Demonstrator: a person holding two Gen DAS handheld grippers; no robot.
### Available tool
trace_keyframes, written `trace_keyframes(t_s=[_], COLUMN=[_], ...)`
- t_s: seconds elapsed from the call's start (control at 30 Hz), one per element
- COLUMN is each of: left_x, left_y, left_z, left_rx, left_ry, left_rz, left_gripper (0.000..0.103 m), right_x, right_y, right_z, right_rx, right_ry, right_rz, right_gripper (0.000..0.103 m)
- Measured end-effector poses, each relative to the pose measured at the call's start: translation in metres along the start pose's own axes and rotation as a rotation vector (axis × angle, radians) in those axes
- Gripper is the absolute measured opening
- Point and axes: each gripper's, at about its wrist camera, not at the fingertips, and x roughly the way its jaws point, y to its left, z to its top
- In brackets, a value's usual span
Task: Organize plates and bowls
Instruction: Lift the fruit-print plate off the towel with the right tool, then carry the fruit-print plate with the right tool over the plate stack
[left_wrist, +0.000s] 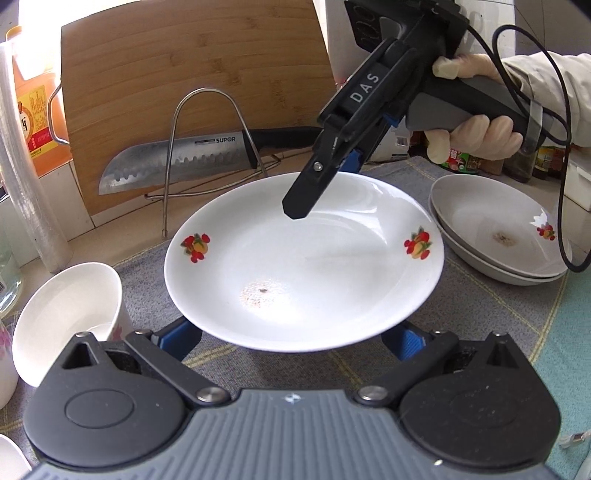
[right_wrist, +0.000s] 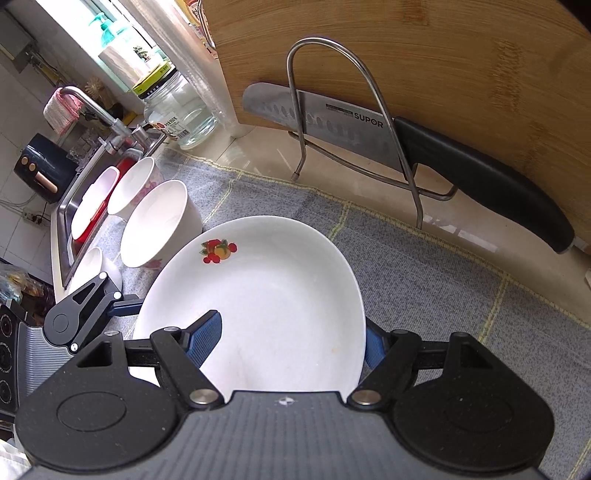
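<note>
A white deep plate (left_wrist: 303, 266) with red fruit decals hangs a little above the grey mat (left_wrist: 480, 314). My right gripper (left_wrist: 321, 184) comes in from the upper right, held by a gloved hand. It grips the plate's far rim, one finger on the inside and the other behind it. In the right wrist view the plate (right_wrist: 266, 288) fills the gap of the right gripper (right_wrist: 291, 332), one blue pad on top, one behind the rim. My left gripper (left_wrist: 291, 325) stands open, its fingers spread wide with their tips hidden under the plate's near rim. Part of the left gripper (right_wrist: 92, 314) also shows beside the plate.
Two stacked plates (left_wrist: 495, 236) sit at the right on the mat. White bowls (right_wrist: 155, 225) stand at the left near the sink (right_wrist: 62, 206). Behind are a wire rack (right_wrist: 291, 92), a big knife (right_wrist: 332, 114), a wooden cutting board (right_wrist: 443, 55) and a glass jar (right_wrist: 181, 107).
</note>
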Motion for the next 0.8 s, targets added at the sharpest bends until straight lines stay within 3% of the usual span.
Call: trace_keyframes(t_s=[0.8], left_x=[-0.016], left_y=[-0.040], left_z=[0.023], left_rx=[0.093], left_ry=[-0.010], left_rz=[-0.142], left_gripper=[0.102], right_x=[-0.065], right_y=[-0.001], right_z=[-0.061], right_rx=[0.116], right_ry=[-0.118], right_rz=[-0.091], right_gripper=[0.082])
